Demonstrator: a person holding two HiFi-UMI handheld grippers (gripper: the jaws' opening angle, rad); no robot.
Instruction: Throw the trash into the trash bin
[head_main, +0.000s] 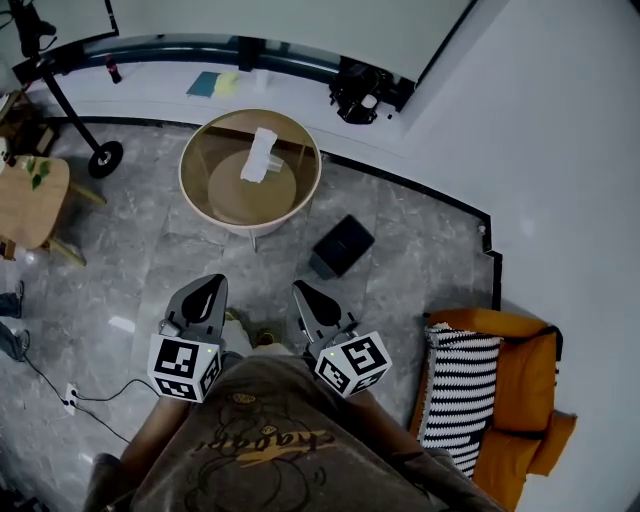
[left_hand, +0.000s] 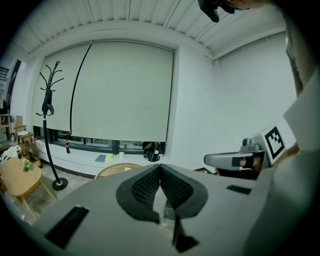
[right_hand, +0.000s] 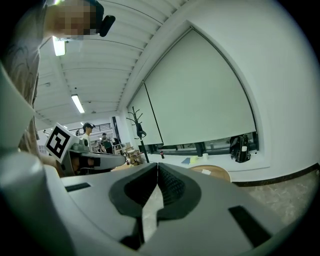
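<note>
Okay, I have both grippers low and near me in the head view, side by side and pointing toward the far wall. Left gripper (head_main: 209, 286): jaws pressed together with nothing between them, and the left gripper view shows the pads meeting at the tips. Right gripper (head_main: 303, 291): same, jaws fully closed and empty.

The trash (head_main: 262, 155) is a white crumpled piece lying on the round table (head_main: 240, 222), a bit far of the table's centre and well apart from both grippers. The black bin (head_main: 341, 246) sits on the grey floor just right of the table's near edge, between the table and my right gripper, touching neither.

On the right there is an orange chair (head_main: 525, 400) with a striped cushion (head_main: 460, 395) against it. A small wooden table (head_main: 30, 200) is at the left edge, and a coat stand (left_hand: 47, 125) stands left of the window. A black bag (head_main: 360, 92) sits on the far ledge.
</note>
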